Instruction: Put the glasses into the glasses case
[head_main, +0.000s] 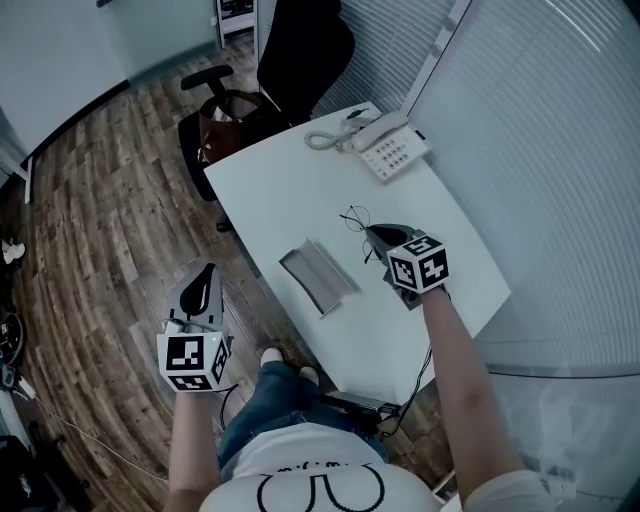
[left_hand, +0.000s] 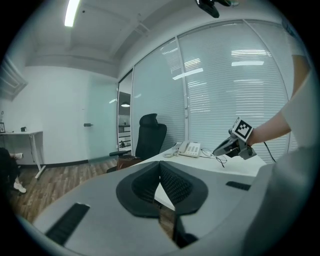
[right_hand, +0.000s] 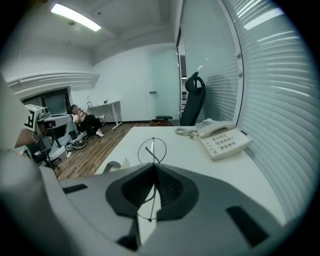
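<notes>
Thin wire-framed glasses (head_main: 355, 218) hang just above the white table (head_main: 300, 190), with my right gripper (head_main: 371, 232) shut on them. In the right gripper view the pads are pressed together on the frame, one round lens (right_hand: 152, 150) sticking out past the fingertips. The grey glasses case (head_main: 318, 275) lies open on the table, left of and nearer than the glasses. My left gripper (head_main: 207, 270) is off the table's left edge, over the wooden floor, shut with nothing in it. The left gripper view shows my right gripper (left_hand: 218, 151) holding the glasses (left_hand: 220, 160).
A white desk phone (head_main: 393, 148) with a coiled cord sits at the table's far end. A black office chair (head_main: 290, 60) with a brown bag (head_main: 225, 125) on it stands beyond the table. A window wall with blinds (head_main: 540, 130) runs along the right.
</notes>
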